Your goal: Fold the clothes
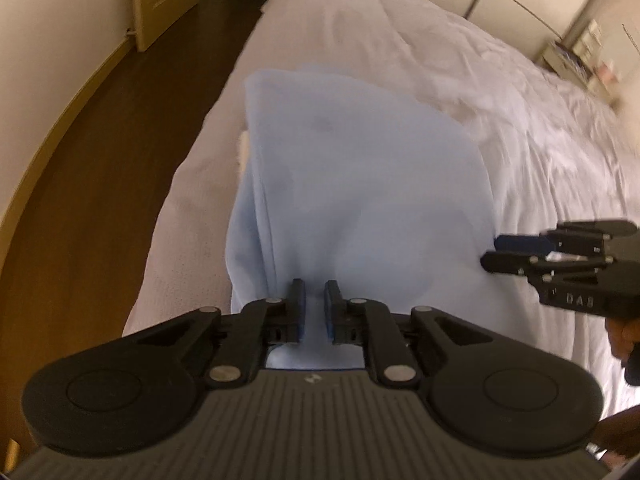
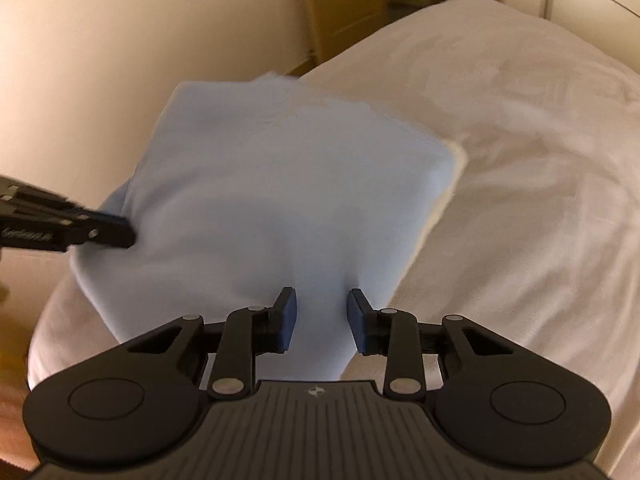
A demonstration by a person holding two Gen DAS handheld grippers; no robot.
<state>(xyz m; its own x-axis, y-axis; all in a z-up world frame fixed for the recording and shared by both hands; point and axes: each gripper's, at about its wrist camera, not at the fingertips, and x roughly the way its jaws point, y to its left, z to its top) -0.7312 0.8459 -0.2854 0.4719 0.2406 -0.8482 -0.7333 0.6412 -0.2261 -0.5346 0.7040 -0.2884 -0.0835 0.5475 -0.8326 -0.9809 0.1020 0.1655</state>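
I see the light blue garment [image 1: 360,184] filling the middle of my left wrist view, lying on the white bed [image 1: 520,152] near its left edge, with dark floor [image 1: 120,128] at the left of the frame. My left gripper [image 1: 315,304] sits at lower centre, fingers narrowed with blue cloth running between the pads; they seem to be pinching it, though the blur makes that hard to confirm. In the right wrist view the garment [image 2: 288,184] again fills the centre. My right gripper [image 2: 322,318] has its fingers at a medium gap, a bunched ridge of cloth standing between them, pads apparently touching its sides. The left gripper's tip [image 2: 116,232] meets the garment's left edge.
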